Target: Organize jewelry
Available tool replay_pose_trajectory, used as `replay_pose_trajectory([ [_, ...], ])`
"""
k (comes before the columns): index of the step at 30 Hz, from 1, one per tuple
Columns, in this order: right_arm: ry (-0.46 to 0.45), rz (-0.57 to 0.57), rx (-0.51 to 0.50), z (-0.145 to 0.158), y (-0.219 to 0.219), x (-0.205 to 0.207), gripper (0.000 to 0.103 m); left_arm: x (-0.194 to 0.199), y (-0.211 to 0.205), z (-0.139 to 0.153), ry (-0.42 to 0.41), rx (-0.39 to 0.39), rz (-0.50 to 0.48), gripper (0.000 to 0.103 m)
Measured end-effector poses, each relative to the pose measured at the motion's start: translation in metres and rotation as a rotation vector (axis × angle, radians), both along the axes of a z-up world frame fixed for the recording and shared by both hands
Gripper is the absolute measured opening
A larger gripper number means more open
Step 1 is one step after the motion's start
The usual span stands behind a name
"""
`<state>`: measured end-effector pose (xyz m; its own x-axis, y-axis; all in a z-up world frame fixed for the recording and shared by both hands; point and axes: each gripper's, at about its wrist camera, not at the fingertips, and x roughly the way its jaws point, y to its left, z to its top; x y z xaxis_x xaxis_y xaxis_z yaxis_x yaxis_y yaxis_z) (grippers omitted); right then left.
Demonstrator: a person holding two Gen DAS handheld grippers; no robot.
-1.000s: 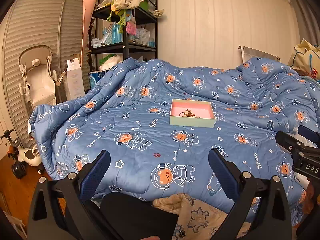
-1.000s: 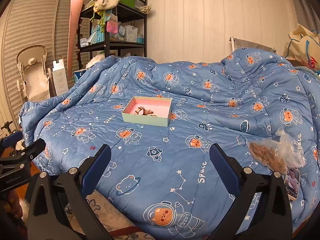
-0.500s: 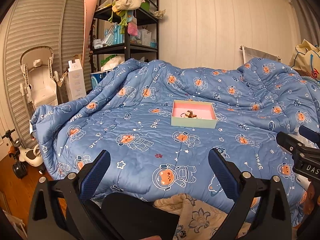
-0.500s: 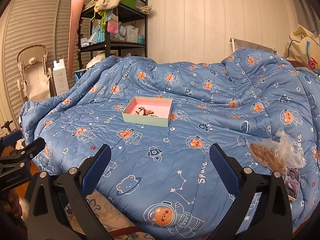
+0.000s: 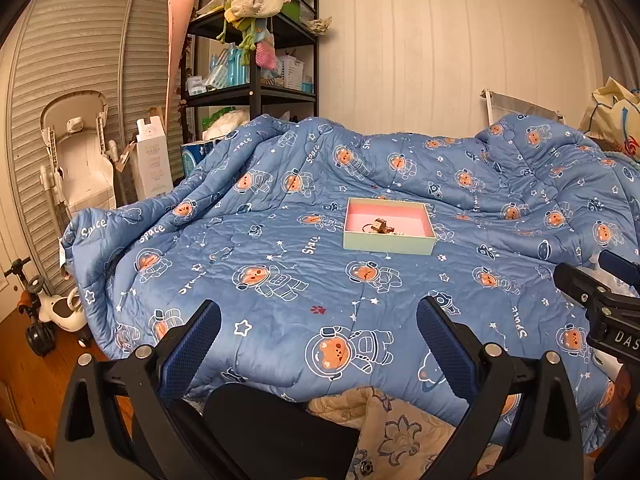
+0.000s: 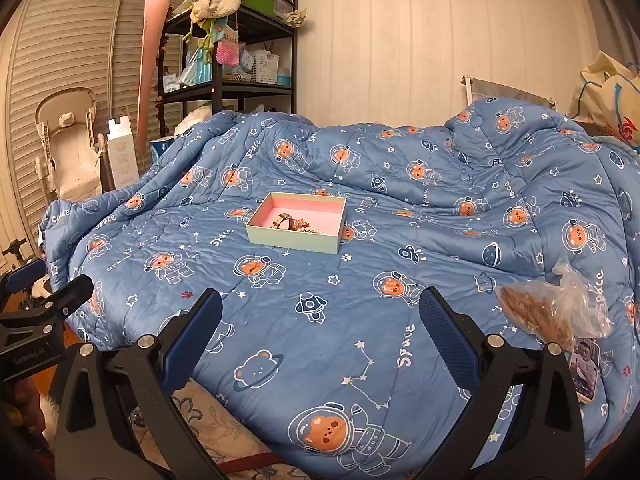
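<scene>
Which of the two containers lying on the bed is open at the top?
The shallow pale green box with the pink lining, mid-quilt, is open, its jewelry exposed. The clear plastic bag at the right edge is crumpled around brownish contents.

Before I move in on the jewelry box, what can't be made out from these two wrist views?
- Jewelry in the box: too small to tell pieces apart, both views; near wall hides some.
- Clear bag contents: blurred by crinkled plastic, right wrist view.
- Left tool and right tool, both open: bodies cut off by the bottom edge.
</scene>
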<state>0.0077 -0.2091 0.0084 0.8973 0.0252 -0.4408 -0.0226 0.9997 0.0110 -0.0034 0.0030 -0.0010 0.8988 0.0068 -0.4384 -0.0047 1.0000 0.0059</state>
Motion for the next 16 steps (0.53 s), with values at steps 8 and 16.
replay_pose_trajectory([
  [8, 0.0, 0.001, 0.0, 0.0002, 0.0002, 0.0, 0.097, -0.0011, -0.0003, 0.0, -0.001, -0.009, -0.004, 0.096],
  [16, -0.002, 0.005, -0.001, 0.0003, 0.0009, 0.0, 0.097, -0.0012, -0.001, 0.0003, 0.002, -0.006, -0.002, 0.096],
])
